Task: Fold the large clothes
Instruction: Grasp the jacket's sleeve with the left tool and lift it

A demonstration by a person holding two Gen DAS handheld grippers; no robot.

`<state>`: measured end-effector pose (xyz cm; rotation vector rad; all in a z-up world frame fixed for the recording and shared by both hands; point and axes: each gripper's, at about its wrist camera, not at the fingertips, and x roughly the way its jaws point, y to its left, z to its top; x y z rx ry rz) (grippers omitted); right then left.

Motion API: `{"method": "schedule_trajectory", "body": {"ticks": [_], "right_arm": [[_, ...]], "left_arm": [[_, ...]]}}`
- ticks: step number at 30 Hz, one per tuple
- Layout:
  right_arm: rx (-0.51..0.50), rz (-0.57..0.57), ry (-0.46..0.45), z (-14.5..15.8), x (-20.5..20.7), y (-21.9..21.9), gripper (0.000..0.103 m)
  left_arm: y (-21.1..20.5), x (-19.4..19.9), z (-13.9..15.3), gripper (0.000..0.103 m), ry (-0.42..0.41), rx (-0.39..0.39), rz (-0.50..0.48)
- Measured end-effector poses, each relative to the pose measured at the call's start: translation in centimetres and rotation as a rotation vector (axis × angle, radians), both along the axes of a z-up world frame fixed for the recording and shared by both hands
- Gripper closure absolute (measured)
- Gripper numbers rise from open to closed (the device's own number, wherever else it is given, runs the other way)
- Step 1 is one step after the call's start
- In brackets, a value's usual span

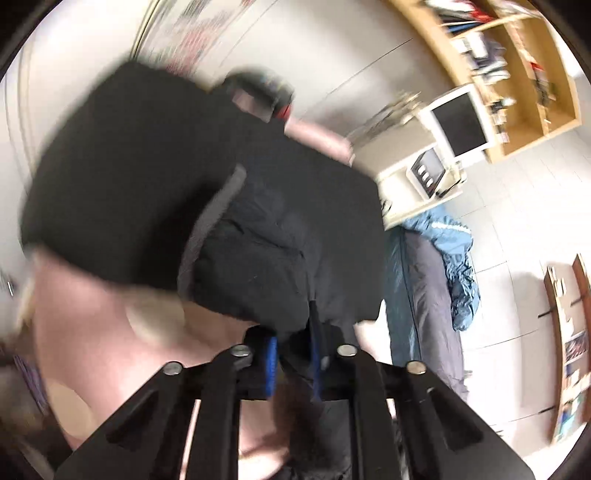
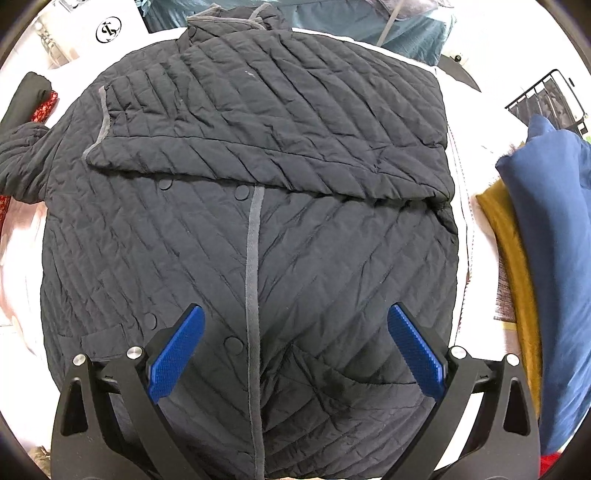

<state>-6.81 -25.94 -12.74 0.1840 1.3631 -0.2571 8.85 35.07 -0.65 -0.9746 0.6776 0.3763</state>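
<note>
While the dark quilted jacket lies spread on the white surface, one sleeve is already folded across its chest; the rest is left. Dark cloth is clamped in the left gripper; the right gripper is held apart above.

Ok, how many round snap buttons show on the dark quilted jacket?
5: collar, two mid-front, two lower left of the grey trim; more may be hidden.
</note>
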Motion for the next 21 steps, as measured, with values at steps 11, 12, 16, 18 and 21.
{"method": "schedule_trajectory", "body": {"ticks": [11,12,16,18,21], "right_arm": [[0.011,0.038,-0.027,0.1,1.0,1.0,0.005],[0.012,0.033,-0.024,0.1,0.9,0.9,0.005],[0.021,0.006,-0.011,-0.4,0.6,0.1,0.005],[0.032,-0.015,-0.01,-0.6,0.5,-0.5,0.005],[0.052,-0.04,-0.011,-0.8,0.4,-1.2,0.005]], "left_arm": [[0.9,-2.5,-0.5,0.097,0.231,0.125,0.052],[0.6,-3.1,-1.1,0.097,0.254,0.138,0.048],[-0.4,-3.2,-1.6,0.097,0.318,0.214,0.007],[-1.2,-2.8,-0.9,0.097,0.326,0.268,-0.025],[-3.1,-1.4,1.2,0.097,0.29,0.324,-0.085]]}}
